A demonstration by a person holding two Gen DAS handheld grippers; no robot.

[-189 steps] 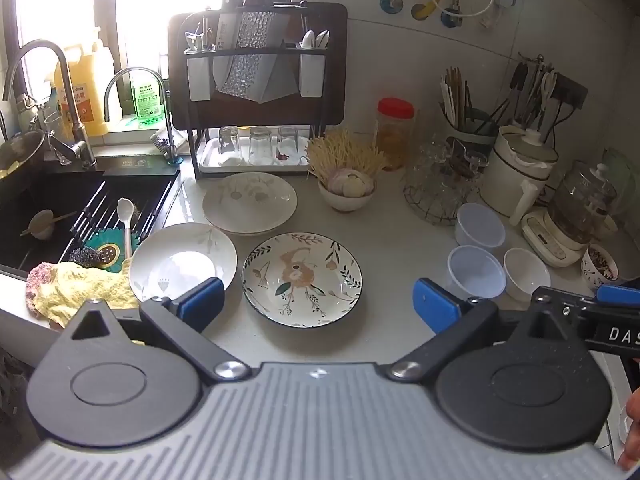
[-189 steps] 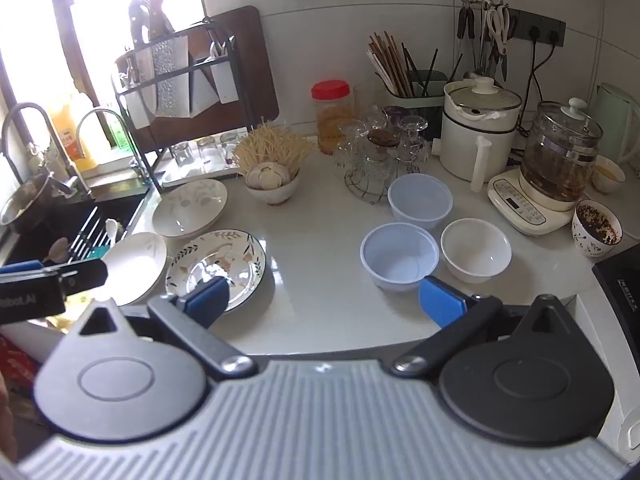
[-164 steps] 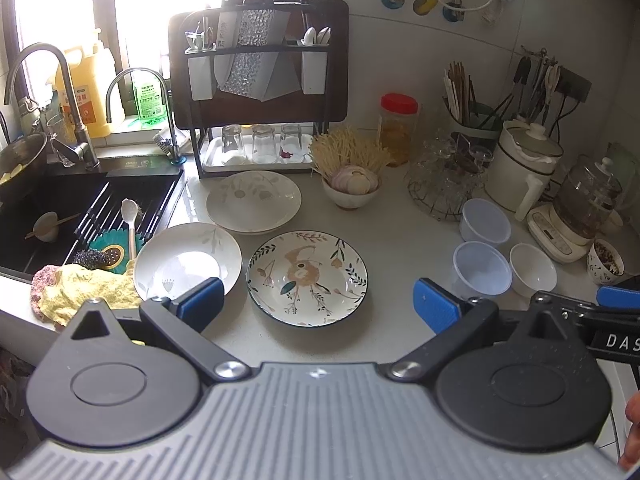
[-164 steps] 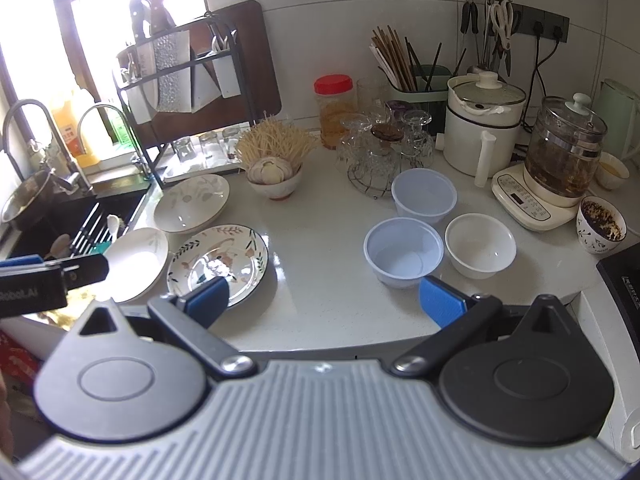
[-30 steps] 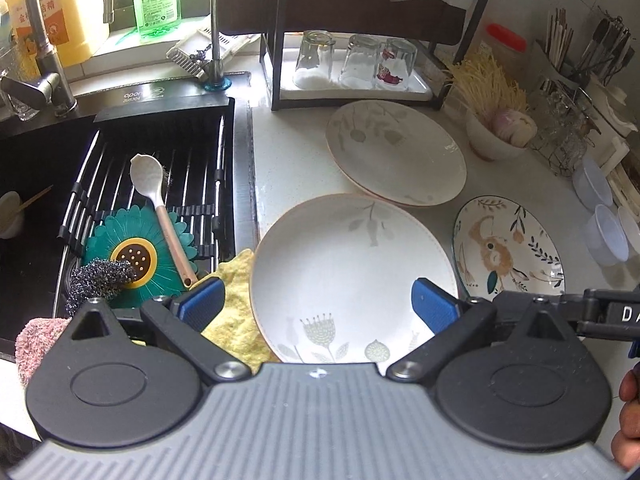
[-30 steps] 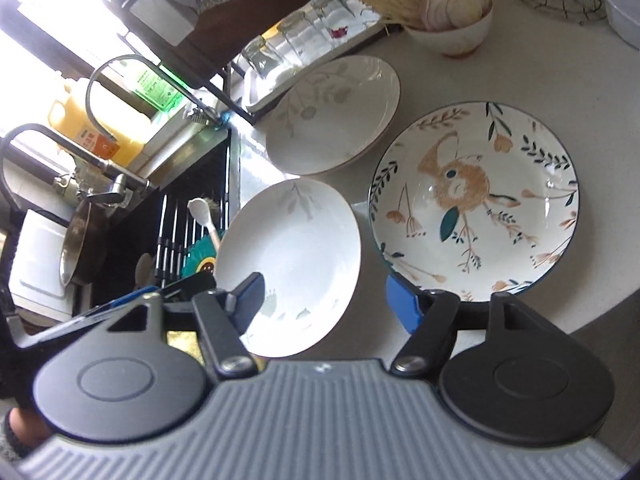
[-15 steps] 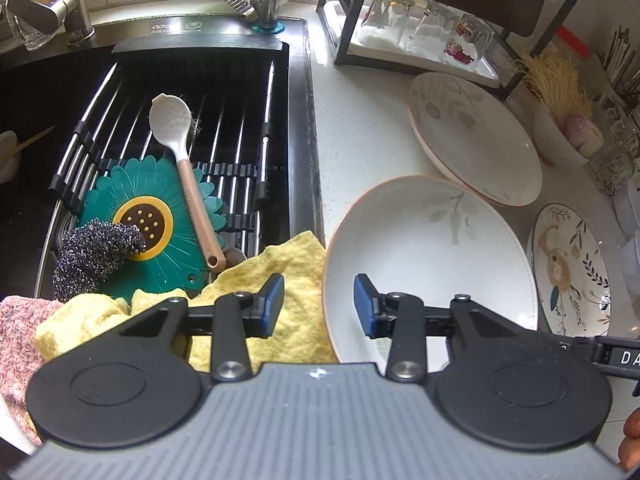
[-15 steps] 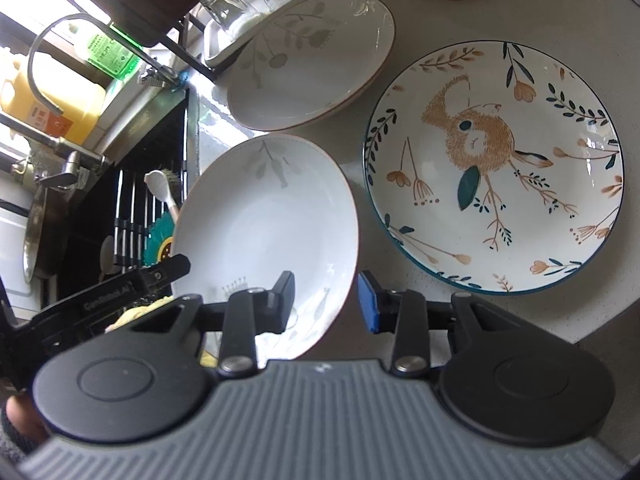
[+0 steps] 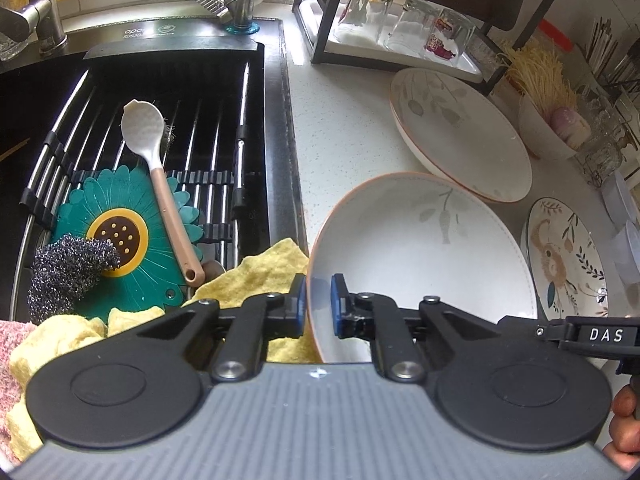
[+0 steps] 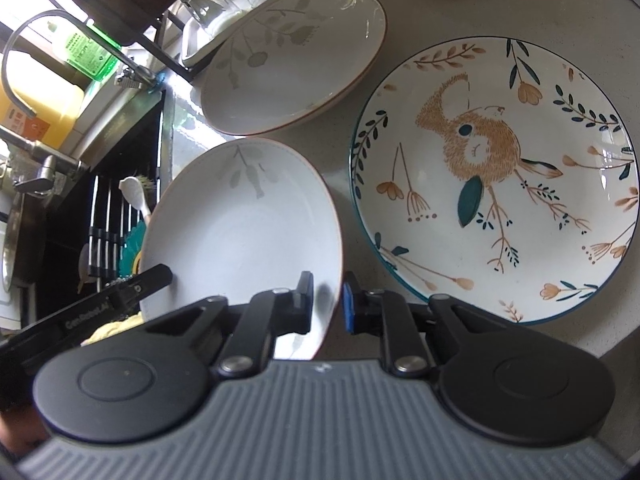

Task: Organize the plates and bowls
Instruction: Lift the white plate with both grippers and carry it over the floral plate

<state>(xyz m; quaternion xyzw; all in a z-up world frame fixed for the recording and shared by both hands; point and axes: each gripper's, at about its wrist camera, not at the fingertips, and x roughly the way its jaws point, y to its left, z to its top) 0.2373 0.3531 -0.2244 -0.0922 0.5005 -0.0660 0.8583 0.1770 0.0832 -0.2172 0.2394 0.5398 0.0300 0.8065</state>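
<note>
White plate [image 9: 424, 248], near bench [image 9: 340, 128] edge beside sink [image 9: 160, 80]: left fingers [image 9: 318, 304] grip its left rim; right fingers [image 10: 326, 300] closing on its right rim, so I can lift it level.

The left gripper [image 9: 318, 304] is pitched steeply downward, and the near left rim of the white plate [image 9: 420, 248] is clamped between its blue-padded fingers [image 9: 299, 298], one pad inside the rim and one outside. The right gripper [image 10: 326, 300] is tilted down likewise and is being closed on the near right rim of the same plate, with the rim caught between its fingers [image 10: 349, 304]. Beyond the plate's right edge, fingertips of a hand [image 9: 624, 420] are seen wrapped around the right gripper's handle
</note>
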